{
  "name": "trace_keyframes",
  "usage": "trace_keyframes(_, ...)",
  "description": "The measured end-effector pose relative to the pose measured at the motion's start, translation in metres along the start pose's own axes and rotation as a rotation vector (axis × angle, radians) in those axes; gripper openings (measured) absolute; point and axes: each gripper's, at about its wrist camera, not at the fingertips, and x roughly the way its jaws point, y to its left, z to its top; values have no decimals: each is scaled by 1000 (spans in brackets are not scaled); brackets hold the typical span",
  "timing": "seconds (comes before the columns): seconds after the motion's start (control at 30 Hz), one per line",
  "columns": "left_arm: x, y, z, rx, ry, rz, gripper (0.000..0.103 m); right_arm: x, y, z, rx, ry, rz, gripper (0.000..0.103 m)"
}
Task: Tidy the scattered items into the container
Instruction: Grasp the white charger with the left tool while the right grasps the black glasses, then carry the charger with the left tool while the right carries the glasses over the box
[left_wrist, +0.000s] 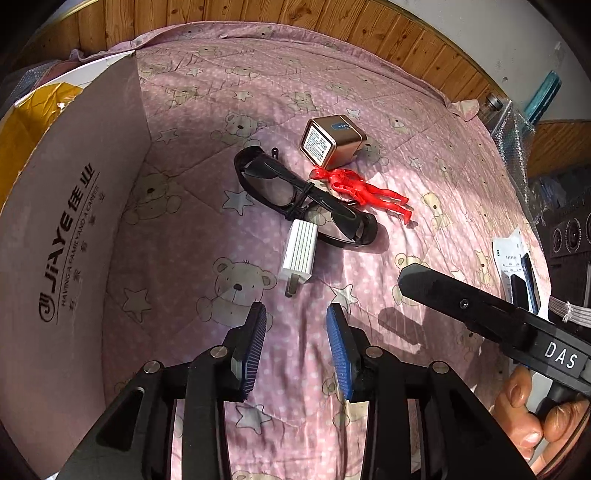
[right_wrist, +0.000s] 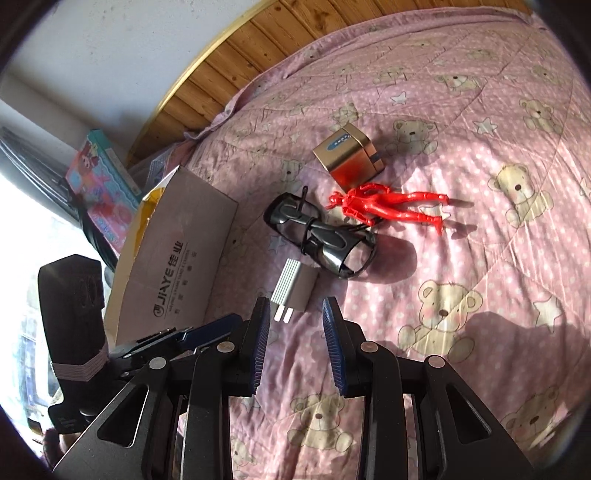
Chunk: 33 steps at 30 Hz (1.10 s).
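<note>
Left wrist view: the left gripper (left_wrist: 296, 313) hangs with its blue-padded fingers (left_wrist: 255, 345) spread wide, nothing between them, just short of the prongs of a white charger plug (left_wrist: 300, 255) lying on the pink bear-print quilt (left_wrist: 436, 155). Beyond the plug lie black sunglasses (left_wrist: 301, 197), touching it, then a red toy figure (left_wrist: 364, 190) and a gold cube (left_wrist: 330, 139) — all loose on the quilt. The cardboard box (left_wrist: 77, 236) stands at the left, well apart from them. Right wrist view: the right gripper (right_wrist: 295, 308) is likewise wide and empty, its tips flanking the plug's prongs.
</note>
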Motion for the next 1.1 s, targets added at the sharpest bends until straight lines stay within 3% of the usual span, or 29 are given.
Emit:
trace_keyframes(0.2,33,2,20,-21,20,-14,38,14,6,37,-146,-1,-58,33)
trace_keyframes(0.37,59,1,29,-33,36,-15,38,50,19,58,-315,98,-43,33)
trace_keyframes(0.5,62,-2,33,2,-32,2,38,85,24,61,-422,194,-93,33)
trace_keyframes(0.57,64,-3,32,25,-53,19,34,98,24,60,-461,212,-131,33)
trace_keyframes(0.6,64,-5,31,44,-59,38,25,100,24,60,-473,199,-152,33)
trace_keyframes(0.67,64,-5,30,72,-68,60,22,112,15,61,-438,237,-162,24)
trace_keyframes(0.8,60,2,29,43,-75,45,22,109,5,62,-362,215,-95,15)
trace_keyframes(1.1,11,22,7,-22,-109,33,22,53,23,33,-278,137,-13,14)
